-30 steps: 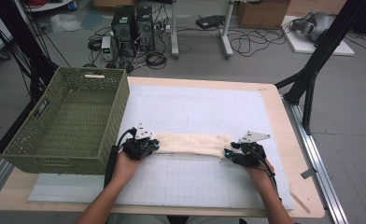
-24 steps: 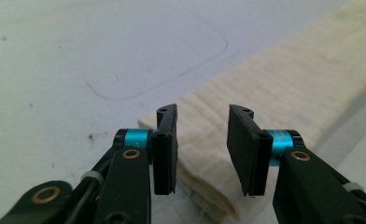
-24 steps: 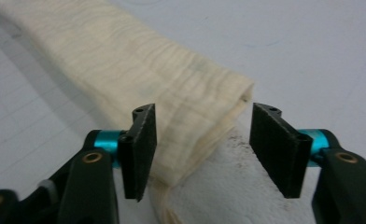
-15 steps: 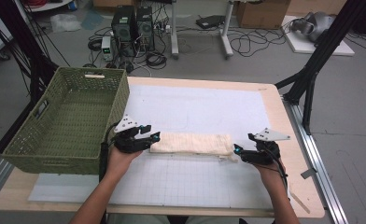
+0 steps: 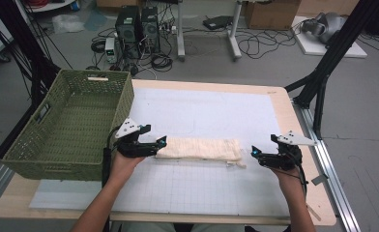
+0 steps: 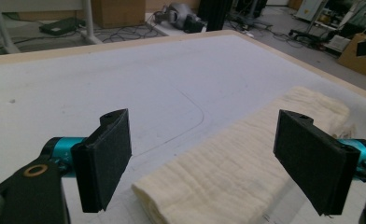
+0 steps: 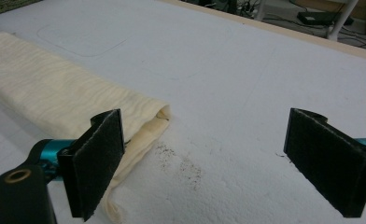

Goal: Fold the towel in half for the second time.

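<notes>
A cream cloth (image 5: 199,147), folded into a long narrow strip, lies flat across the white mat (image 5: 202,106). My left gripper (image 5: 159,141) sits at the strip's left end. Its jaws have just been opening and stand wide, with the cloth's end (image 6: 246,158) lying beneath and between them, untouched. My right gripper (image 5: 255,154) hovers just right of the strip's right end. Its jaws have just been opening too and are empty. In the right gripper view (image 7: 214,144) the cloth's end (image 7: 55,93) lies beside the left jaw. The left gripper view (image 6: 204,135) looks along the strip.
A green woven basket (image 5: 124,96) stands empty on the table's left side, close behind my left hand. The mat carries a faint drawn outline (image 6: 190,107). Beyond the wooden table edge (image 5: 279,96) are black frame legs, cables and computers on the floor.
Both grippers have opened and let go of the cloth, which now rests on the mat. The right hand has drawn off to the right and up; the left rose slightly.
</notes>
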Tool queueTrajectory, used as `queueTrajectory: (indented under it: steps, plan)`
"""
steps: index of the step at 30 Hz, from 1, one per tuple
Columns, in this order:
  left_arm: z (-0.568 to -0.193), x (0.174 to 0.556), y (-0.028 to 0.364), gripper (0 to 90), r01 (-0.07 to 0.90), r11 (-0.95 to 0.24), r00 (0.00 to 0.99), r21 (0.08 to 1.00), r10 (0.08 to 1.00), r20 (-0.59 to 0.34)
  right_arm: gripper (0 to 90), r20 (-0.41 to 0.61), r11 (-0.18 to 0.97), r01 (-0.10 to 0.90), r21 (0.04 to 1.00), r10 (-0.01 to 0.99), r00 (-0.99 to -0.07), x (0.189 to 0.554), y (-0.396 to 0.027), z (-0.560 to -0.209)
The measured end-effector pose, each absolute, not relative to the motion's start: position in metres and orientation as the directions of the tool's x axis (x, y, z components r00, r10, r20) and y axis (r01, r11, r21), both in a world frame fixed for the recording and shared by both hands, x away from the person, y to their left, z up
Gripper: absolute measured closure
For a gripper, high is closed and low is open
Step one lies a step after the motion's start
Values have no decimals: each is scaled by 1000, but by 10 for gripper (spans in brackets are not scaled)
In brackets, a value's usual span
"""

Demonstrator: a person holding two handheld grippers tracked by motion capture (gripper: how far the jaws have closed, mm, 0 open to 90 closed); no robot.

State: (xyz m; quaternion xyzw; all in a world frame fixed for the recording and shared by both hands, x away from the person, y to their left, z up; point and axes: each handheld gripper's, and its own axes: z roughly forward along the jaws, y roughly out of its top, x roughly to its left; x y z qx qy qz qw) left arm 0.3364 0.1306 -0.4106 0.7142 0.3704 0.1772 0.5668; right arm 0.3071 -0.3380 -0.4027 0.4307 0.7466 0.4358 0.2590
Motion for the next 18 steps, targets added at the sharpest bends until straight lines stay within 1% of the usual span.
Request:
queueTrajectory:
  steps: [18]
  plan:
    - [-412, 337, 130, 225, 342, -97, 666, 935, 727, -168, 117, -26, 277, 426, 861, 861, -507, 310, -336, -405]
